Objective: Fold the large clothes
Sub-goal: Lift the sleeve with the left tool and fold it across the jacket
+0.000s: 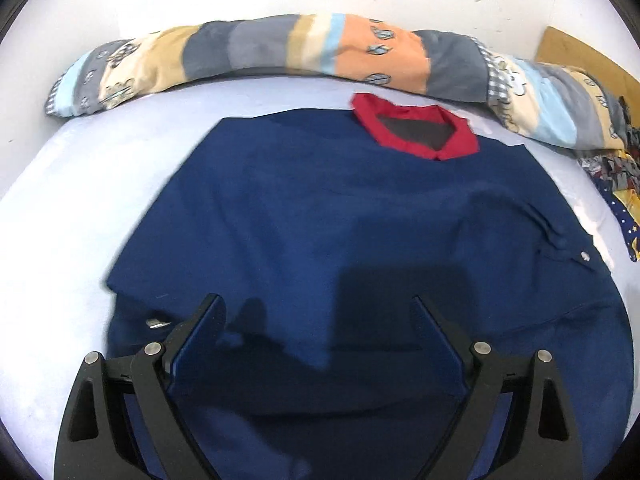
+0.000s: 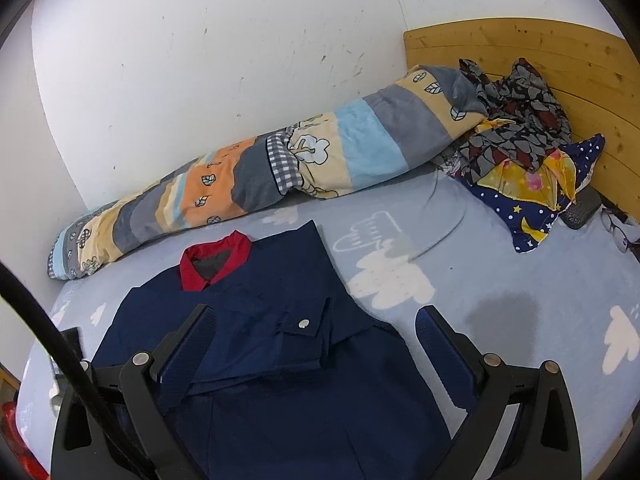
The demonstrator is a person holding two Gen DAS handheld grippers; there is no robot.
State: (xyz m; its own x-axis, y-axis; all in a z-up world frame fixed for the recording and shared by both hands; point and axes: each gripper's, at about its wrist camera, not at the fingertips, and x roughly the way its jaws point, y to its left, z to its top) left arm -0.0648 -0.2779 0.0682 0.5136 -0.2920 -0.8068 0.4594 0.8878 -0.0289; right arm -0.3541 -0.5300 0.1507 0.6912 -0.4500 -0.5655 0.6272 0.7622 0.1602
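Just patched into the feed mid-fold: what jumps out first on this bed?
The navy jacket with its red collar lies flat in the middle of the blue cloud-print sheet, sleeves already folded in over the body. Behind it, a rolled striped quilt runs along the white wall, ending at a pile of patterned clothes by the wooden headboard. Both grippers, left and right, hang open over the jacket.

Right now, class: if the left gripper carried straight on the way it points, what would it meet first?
Most likely the navy garment, spread on the bed beneath the open left gripper. Nothing shows between its fingers, though depth is unclear.
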